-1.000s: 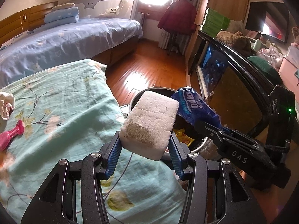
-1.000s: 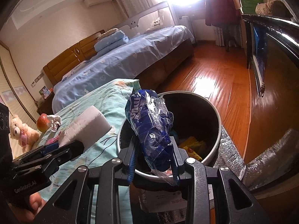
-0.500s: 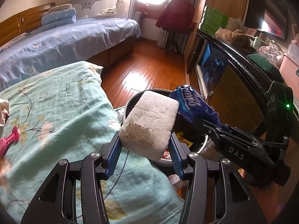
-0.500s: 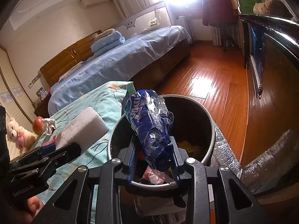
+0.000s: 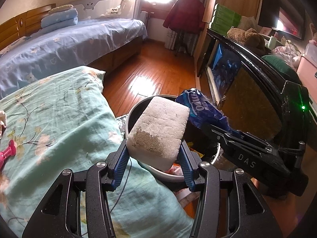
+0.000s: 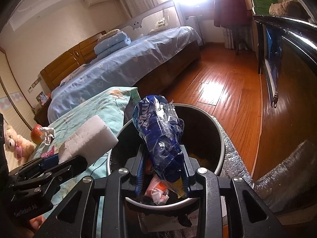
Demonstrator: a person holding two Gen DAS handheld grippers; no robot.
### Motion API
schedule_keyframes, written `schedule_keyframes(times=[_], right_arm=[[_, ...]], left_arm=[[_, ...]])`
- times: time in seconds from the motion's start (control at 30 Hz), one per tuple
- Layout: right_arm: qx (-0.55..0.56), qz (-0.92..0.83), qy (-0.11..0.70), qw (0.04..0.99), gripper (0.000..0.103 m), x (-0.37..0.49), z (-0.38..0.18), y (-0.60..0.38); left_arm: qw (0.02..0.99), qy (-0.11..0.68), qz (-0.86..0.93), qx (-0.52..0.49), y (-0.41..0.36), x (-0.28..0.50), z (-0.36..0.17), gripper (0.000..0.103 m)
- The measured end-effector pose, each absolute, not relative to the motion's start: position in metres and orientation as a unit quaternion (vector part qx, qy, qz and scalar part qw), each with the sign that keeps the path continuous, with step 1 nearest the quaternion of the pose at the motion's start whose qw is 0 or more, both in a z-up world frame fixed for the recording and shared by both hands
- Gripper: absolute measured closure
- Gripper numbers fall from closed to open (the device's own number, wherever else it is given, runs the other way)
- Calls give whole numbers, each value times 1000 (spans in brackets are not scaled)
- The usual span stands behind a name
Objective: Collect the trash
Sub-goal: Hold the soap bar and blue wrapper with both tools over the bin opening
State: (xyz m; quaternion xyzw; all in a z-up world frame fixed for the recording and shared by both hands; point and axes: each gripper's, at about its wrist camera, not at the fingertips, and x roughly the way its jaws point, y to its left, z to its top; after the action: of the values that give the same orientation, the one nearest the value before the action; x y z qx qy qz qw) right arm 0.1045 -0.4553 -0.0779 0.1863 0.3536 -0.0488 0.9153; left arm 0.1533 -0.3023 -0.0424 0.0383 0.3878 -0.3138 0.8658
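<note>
My left gripper (image 5: 153, 152) is shut on a white foam block (image 5: 158, 131) with a dirty patch on its near face. It holds the block over the near left rim of the round trash bin (image 5: 134, 113). My right gripper (image 6: 162, 165) is shut on a crumpled blue plastic wrapper (image 6: 160, 134), held above the trash bin (image 6: 219, 130). The bin holds yellow and orange scraps. In the right wrist view the foam block (image 6: 89, 138) and the left gripper (image 6: 65, 159) sit at the left. The blue wrapper (image 5: 200, 111) and the right gripper (image 5: 221, 132) show at the right of the left wrist view.
A bed with a teal floral cover (image 5: 55, 119) lies left of the bin, with a pink toy (image 5: 8, 154), an apple (image 6: 36, 135) and a crumpled tissue (image 6: 47, 134) on it. A dark cabinet (image 5: 247, 91) stands on the right. Wooden floor (image 6: 227, 83) stretches beyond the bin.
Both grippers have shifted slightly toward the bin, which now sits nearer and more centred under them. Both still hold the same things.
</note>
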Motion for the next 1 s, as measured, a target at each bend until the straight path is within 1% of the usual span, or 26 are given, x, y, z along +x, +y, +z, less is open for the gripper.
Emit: schedule_keyframes(times=[1.0], right_arm=[[184, -46, 361, 913, 71, 112, -81, -466]], left_arm=[[864, 389, -317, 45, -313, 158, -43, 55]])
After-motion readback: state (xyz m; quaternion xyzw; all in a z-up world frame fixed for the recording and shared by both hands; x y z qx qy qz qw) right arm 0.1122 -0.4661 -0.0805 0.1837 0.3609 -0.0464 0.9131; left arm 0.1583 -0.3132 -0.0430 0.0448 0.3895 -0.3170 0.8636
